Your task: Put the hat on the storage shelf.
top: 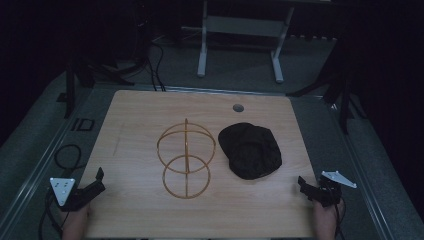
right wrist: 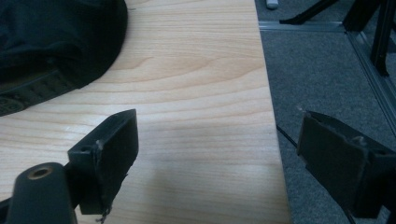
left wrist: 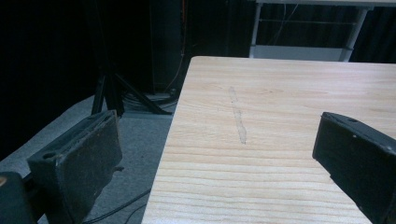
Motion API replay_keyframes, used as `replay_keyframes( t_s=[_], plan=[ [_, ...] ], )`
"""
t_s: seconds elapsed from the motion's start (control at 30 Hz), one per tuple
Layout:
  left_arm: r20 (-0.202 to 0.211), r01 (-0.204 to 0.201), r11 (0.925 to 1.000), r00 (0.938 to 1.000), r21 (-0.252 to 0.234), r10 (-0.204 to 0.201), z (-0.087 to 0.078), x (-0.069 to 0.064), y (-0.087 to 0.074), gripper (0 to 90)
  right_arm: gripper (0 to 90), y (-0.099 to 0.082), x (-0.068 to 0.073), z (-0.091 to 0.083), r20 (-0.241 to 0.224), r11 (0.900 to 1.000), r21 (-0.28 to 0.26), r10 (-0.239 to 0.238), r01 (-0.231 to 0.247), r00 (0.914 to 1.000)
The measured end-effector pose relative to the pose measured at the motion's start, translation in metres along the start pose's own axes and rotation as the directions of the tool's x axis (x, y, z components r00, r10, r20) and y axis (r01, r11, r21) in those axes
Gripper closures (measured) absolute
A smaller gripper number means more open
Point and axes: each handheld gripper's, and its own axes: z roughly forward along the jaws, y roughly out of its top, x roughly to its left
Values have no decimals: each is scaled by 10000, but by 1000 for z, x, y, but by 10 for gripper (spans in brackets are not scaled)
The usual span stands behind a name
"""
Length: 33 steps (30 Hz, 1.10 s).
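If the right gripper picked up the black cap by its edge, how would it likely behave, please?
The black cap looks like soft fabric lying slumped, so it would probably sag and fold. It seems light for its size. Pushed, it would likely slide or bunch on the smooth table rather than roll.

The person's left black two-jaw claw (top: 96, 181) is hovering at the near left corner of the surface, jaws standing wide apart with nothing between them. The right black two-jaw claw (top: 306, 187) is hovering at the near right edge, jaws spread wide, gripping nothing. Both forearms are entering from below.
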Motion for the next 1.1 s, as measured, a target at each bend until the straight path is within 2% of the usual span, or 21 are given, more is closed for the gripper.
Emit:
replay_keyframes(
  t_s=[0.1, 0.23, 0.27, 0.37, 0.47, 0.53, 0.6, 0.7, 0.77, 1.0, 1.07, 1.1],
  plan=[
    [-12, 9, 10000, 10000, -3, -9, 0, 0, 0, 18, 125, 0, -1, -1, 89, 9999, -161, 34, -32, 10000],
    [-23, 25, 10000, 10000, -5, -25, 0, 0, 0, 18, 125, 1, -1, -1, 60, 10000, -31, -87, 88, 9999],
    [-28, 27, 10000, 10000, -9, -27, 0, 0, 0, 18, 125, 5, 2, -3, -204, 9995, 146, -285, 288, 9994],
    [-18, 24, 10000, 10000, 13, -24, 0, 0, 0, 18, 125, 11, 3, -6, -427, 9988, 290, -382, 394, 9984],
    [-9, 28, 10000, 10000, 4, -28, 0, 0, 0, 18, 125, 27, 6, -10, -816, 9918, 958, -774, 851, 9937],
    [-10, 26, 10000, 10000, -17, -26, 0, 0, 0, 18, 125, 36, 6, -10, -1111, 9832, 1480, -909, 1069, 9896],
    [-6, 30, 10000, 10000, -14, -30, 0, 0, 0, 18, 125, 44, 9, -11, -1482, 9743, 1757, -1152, 1408, 9822],
    [-8, 45, 10000, 10000, -14, -45, 0, 0, 0, 18, 125, 56, 16, -11, -2036, 9536, 2251, -1545, 1998, 9668],
    [-1, 43, 10000, 10000, -8, -43, 0, 0, 0, 18, 125, 63, 22, -13, -2285, 9444, 2355, -1758, 2295, 9576],
    [1, 53, 10000, 10000, -26, -53, 0, 0, 0, 18, 125, 90, 47, -9, -3419, 8956, 3024, -2177, 3264, 9142],
    [-1, 50, 10000, 10000, -31, -50, 0, 0, 0, 18, 125, 96, 52, -7, -3623, 8915, 3008, -2217, 3387, 9053],
    [5, 58, 10000, 10000, -30, -58, 0, 0, 0, 18, 126, 101, 56, -5, -3821, 8866, 3061, -2191, 3467, 8978]
  ],
)
